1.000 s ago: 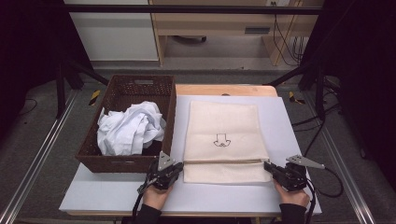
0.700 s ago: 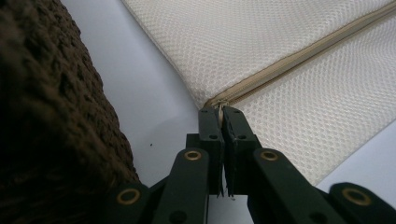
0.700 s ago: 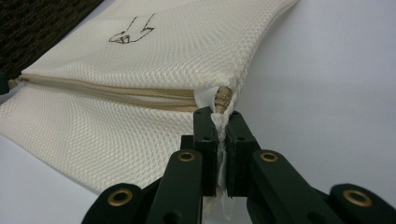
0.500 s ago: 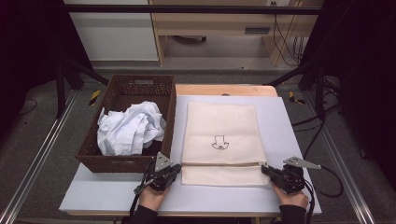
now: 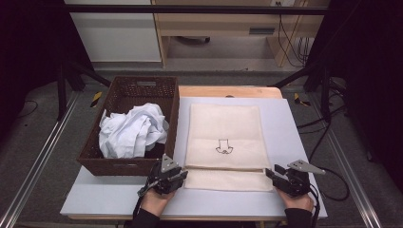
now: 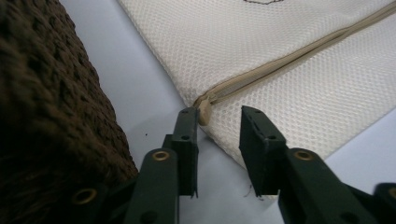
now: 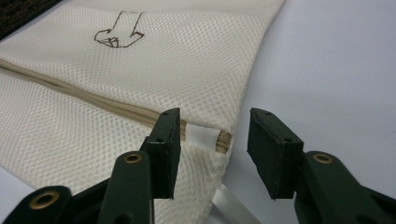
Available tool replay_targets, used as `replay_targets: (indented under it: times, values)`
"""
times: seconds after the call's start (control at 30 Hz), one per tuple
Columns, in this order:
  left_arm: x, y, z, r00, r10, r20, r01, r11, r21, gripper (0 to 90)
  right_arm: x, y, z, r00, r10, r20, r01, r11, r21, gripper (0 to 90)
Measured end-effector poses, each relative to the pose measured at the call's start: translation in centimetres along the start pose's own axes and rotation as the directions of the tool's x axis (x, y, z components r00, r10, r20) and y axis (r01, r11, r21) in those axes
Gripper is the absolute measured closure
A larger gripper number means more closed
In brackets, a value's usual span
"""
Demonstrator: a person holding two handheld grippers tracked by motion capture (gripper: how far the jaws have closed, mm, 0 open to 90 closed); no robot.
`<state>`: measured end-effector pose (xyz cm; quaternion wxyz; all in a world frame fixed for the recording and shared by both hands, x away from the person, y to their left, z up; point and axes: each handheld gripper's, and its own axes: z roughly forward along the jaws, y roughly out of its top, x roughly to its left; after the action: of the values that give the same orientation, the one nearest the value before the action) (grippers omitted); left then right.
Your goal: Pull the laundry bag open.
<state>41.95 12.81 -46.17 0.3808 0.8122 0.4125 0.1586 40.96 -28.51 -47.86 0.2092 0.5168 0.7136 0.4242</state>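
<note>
Grey floor, metal rails and a pale wooden bench lie beyond the light grey tabletop point(image 5: 290, 123). Along the tabletop's left edge stands a dark brown woven basket point(image 5: 124, 164) holding crumpled white cloth point(image 5: 130, 130); its wall rises just beside the left gripper.

A cream mesh laundry bag point(image 5: 223, 137) with a small black line drawing lies flat at the middle of the tabletop, its near end towards the front edge. A beige zipper point(image 6: 280, 65) runs across the bag near that end, with a white tab point(image 7: 201, 136) at its right end.

The left gripper point(image 5: 167, 175) sits low at the bag's near left corner, jaws spread on either side of the zipper's end. The right gripper point(image 5: 290, 178) sits at the near right corner, jaws spread about the white tab, gripping nothing.
</note>
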Motion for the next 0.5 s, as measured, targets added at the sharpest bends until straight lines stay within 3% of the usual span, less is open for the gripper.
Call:
replay_targets:
  times: [0.1,0.2,0.3,0.5]
  values:
    - [-0.3,0.0,-0.5,0.9998,-0.011,0.019,0.011,0.9997,-0.024,60.4,0.0,0.1,0.0,0.9999,-0.012,0.000,0.012,1.000,0.000,53.5]
    - [-0.7,-0.2,-0.5,0.9996,0.019,0.019,-0.019,0.9998,-0.011,58.3,0.0,0.2,0.0,0.9997,-0.025,0.004,0.025,1.000,-0.002,53.6]
    - [-0.8,-0.7,-0.3,0.9989,0.023,0.042,-0.023,0.9997,-0.002,57.8,0.1,0.3,0.0,0.9998,-0.019,0.011,0.019,1.000,-0.007,53.9]
    - [-0.8,-2.1,0.2,0.9979,0.022,0.061,-0.023,0.9996,0.014,66.4,0.3,1.0,0.6,0.9967,-0.071,0.039,0.071,0.997,-0.004,58.6]
